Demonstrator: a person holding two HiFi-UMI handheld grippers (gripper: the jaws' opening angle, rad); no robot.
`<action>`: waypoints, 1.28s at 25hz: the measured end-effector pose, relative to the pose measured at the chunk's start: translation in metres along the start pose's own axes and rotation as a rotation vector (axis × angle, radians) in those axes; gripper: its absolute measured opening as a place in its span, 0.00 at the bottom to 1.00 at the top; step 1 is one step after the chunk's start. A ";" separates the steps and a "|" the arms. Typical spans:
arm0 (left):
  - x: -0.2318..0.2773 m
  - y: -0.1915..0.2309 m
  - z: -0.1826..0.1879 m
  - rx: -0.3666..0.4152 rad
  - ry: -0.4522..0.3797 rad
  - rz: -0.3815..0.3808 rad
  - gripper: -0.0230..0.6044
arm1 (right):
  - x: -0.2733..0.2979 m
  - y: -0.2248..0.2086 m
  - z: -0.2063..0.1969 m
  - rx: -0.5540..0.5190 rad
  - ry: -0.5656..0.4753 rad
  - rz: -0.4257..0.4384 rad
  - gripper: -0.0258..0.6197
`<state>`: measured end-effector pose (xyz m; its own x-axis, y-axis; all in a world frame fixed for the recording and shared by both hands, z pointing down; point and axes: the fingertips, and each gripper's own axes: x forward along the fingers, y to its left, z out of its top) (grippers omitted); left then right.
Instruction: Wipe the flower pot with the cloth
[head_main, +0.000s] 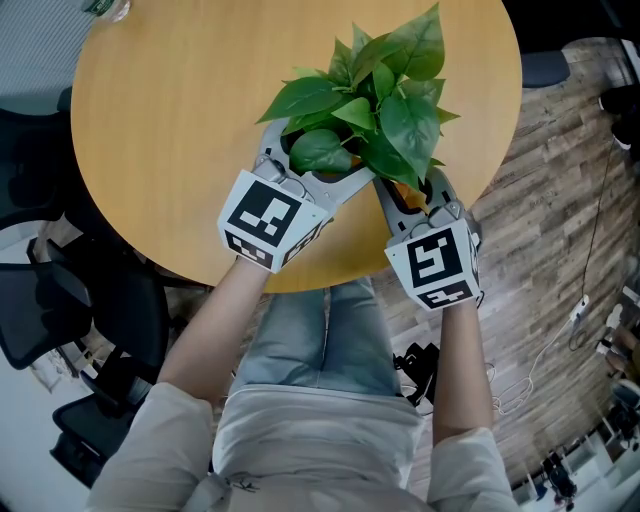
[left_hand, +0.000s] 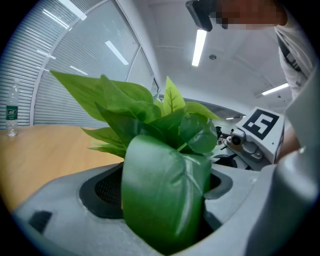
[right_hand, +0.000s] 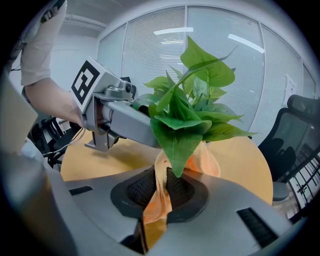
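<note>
Leaves (head_main: 390, 110) hide the flower pot; left gripper (left_hand: 167, 220) gapes around a leaf (left_hand: 160, 185), right gripper (right_hand: 160, 200) pinches the cloth (right_hand: 206, 162)

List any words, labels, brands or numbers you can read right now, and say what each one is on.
No readable text in any view.
Left marker cube: black-and-white square pattern only, no words.
Right marker cube: the same kind of square pattern, no words.
Bottle at the far edge of the table: green label, print too small to read.
</note>
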<state>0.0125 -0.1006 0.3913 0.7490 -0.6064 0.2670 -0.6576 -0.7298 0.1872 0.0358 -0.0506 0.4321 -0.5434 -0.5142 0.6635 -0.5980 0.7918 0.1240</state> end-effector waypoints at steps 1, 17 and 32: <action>0.000 0.000 0.000 -0.003 0.002 0.008 0.73 | 0.000 0.000 0.000 0.000 0.000 0.001 0.11; 0.004 -0.001 -0.001 -0.033 0.017 0.111 0.72 | 0.001 0.001 0.000 0.001 0.003 0.014 0.11; 0.004 -0.003 -0.001 -0.016 0.004 0.097 0.73 | -0.005 -0.004 -0.003 0.038 -0.016 0.018 0.11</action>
<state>0.0176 -0.1004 0.3931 0.6812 -0.6728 0.2885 -0.7285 -0.6622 0.1756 0.0432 -0.0499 0.4306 -0.5634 -0.5058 0.6533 -0.6098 0.7881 0.0843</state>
